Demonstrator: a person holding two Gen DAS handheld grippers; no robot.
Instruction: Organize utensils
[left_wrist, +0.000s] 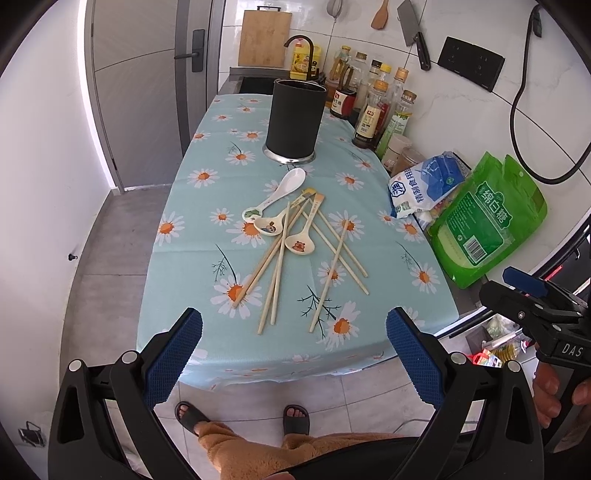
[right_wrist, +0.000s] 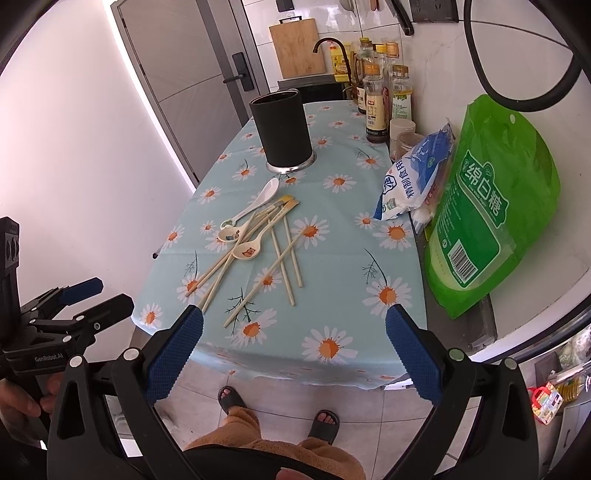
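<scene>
Nearest, the left tongs (left_wrist: 294, 326) hang released at the table's (left_wrist: 177, 206) front edge, holding nothing. Further right, the right tongs (right_wrist: 294, 326) gape equally wide and empty. Beyond them three spoons (left_wrist: 275, 195) and the loose chopsticks (left_wrist: 275, 269) lie tangled mid-table, near the black utensil holder (left_wrist: 295, 120). Nothing looks sorted yet; by my judgement every piece remains to be put in.

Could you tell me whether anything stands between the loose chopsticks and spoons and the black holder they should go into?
Nothing visible does: only bare tablecloth lies between the spoons and chopsticks and the black holder.
</scene>
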